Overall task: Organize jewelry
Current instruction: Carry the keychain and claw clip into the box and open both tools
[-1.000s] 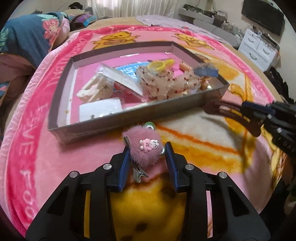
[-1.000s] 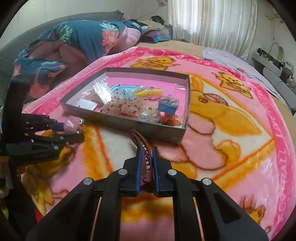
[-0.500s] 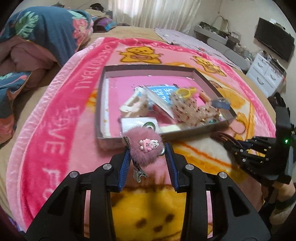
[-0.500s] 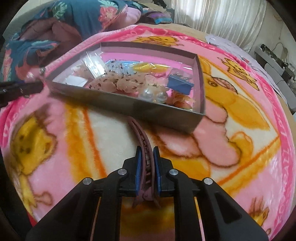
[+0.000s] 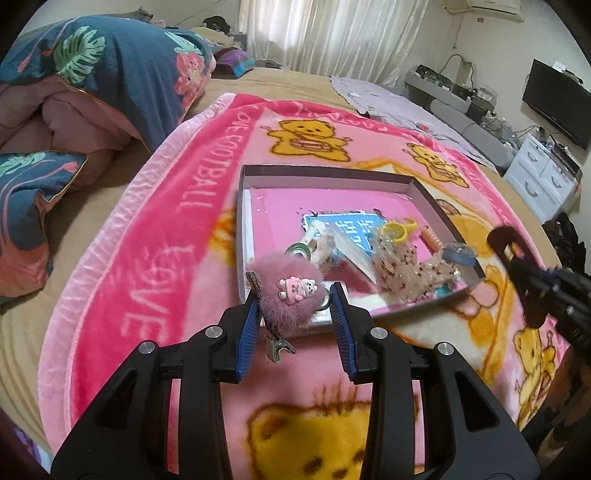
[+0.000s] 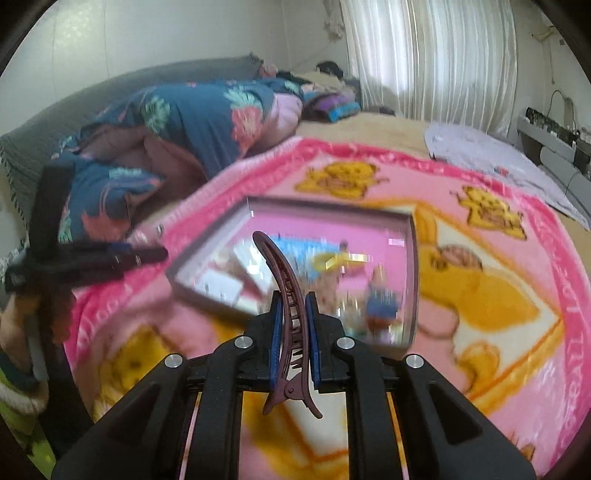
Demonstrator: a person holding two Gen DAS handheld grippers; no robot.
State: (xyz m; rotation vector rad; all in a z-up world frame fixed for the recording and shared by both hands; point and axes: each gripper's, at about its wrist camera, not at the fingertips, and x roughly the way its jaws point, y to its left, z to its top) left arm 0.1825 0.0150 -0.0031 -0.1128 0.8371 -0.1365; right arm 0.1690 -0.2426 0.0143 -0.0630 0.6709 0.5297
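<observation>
Pompom clip (image 5: 291, 295) between left claw (image 5: 295, 301)

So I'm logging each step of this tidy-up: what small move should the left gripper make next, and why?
Probably ease the left gripper forward over the tray wall and let go. Its jaws hold the fluffy pink hair clip at the near edge, and the tray already holds the other trinkets.

Soft daylight reaches me through the white curtains (image 5: 332, 33) behind the tray (image 6: 413, 258). My left view is sharp; my right smears the tray with motion blur. Fisheye bending darkens every corner.
</observation>
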